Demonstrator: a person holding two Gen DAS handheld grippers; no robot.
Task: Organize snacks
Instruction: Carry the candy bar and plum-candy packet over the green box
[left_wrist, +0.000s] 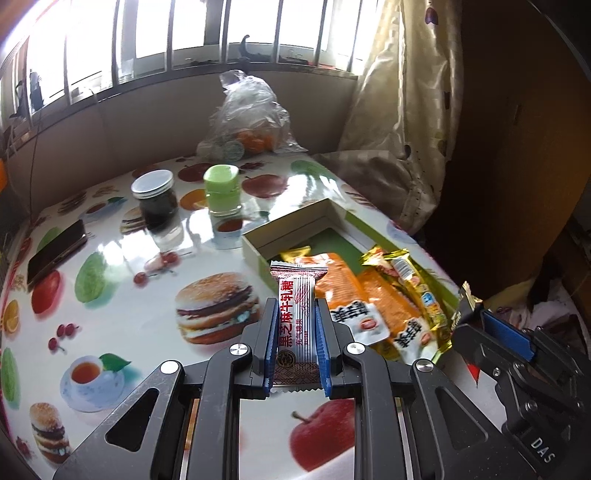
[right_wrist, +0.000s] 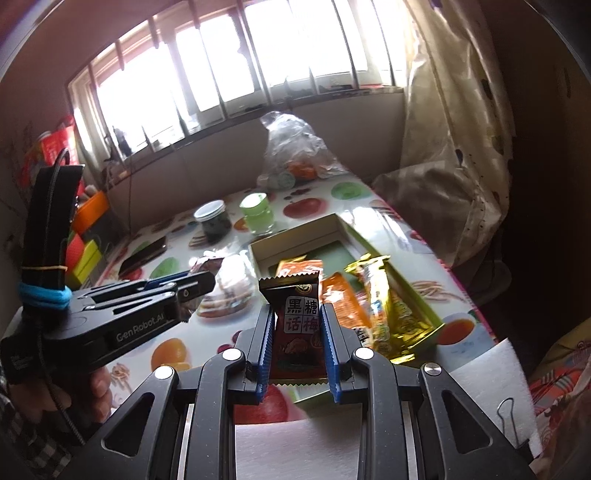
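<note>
Left claw (left_wrist: 295, 343) clamps white nougat (left_wrist: 297, 317) mid-body, above the desk (left_wrist: 122, 317) just short of the box (left_wrist: 255, 247). Right claw (right_wrist: 297, 339) clamps dark plum candy (right_wrist: 295, 325) over the box's near end. Both look light, crinkly, probably slippery film; grip mid-body, not the seams. Orange packs (left_wrist: 347, 288) and gold pack (left_wrist: 410, 280) crowd the box; far end free. Jar (left_wrist: 157, 201), green cup (left_wrist: 221, 190), phone (left_wrist: 55, 251) well apart.

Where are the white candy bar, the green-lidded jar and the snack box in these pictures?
white candy bar (left_wrist: 295, 314), left wrist view, middle of the wrapper, between the tool's fingers.
green-lidded jar (left_wrist: 221, 178), left wrist view, on its lid.
snack box (left_wrist: 291, 224), left wrist view, on its far wall.
</note>
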